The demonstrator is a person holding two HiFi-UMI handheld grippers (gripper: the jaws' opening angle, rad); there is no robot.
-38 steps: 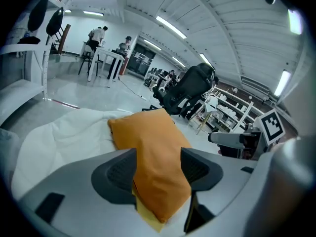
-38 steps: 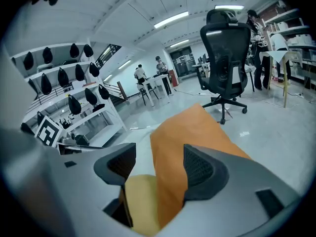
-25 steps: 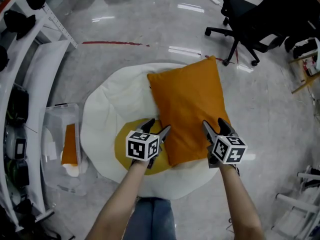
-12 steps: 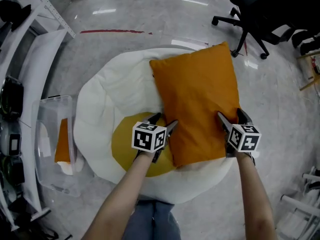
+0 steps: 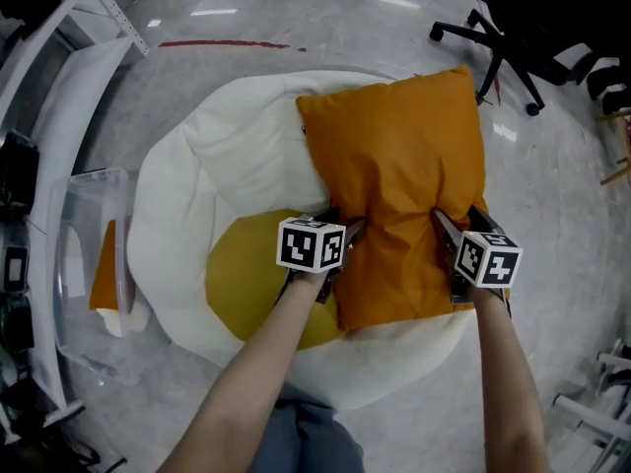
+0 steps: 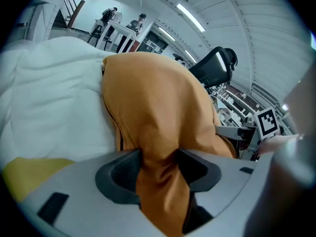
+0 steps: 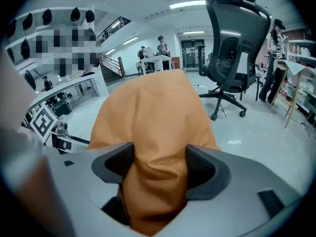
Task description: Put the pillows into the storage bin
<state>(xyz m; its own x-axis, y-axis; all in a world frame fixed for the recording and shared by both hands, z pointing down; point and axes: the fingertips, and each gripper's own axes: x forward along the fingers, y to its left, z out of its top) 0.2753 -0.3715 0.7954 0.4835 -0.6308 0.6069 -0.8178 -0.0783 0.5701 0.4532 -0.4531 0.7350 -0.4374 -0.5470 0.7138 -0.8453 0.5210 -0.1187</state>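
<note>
**Two grippers pinch the orange pillow**

The orange pillow (image 5: 399, 166) lies in the middle and upper right of the head view. It rests on top of a big white cushion (image 5: 227, 166) with a yellow spot, shaped like a fried egg. The cushion lies on the shiny gray floor (image 5: 246, 8).

The left gripper (image 5: 345, 227) is at the pillow's lower left edge. Its fingers (image 6: 118, 174) are closing, and a fold of orange cloth is squeezed between them. The right gripper (image 5: 458, 220) is at the pillow's lower right edge. Its fingers (image 7: 205, 174) are closing too, with a bunch of orange cloth pressed between them.

The storage bin (image 5: 99, 175) is clear and stands at the left edge of the frame, just beside the white cushion. An orange thing (image 5: 106, 279) is in it. The wide white cushion lies between the pillow and the bin.

A black office chair (image 5: 523, 28) stands at the upper right, near the pillow's far corner. A thin red line (image 5: 227, 43) runs across the floor at the top.
</note>
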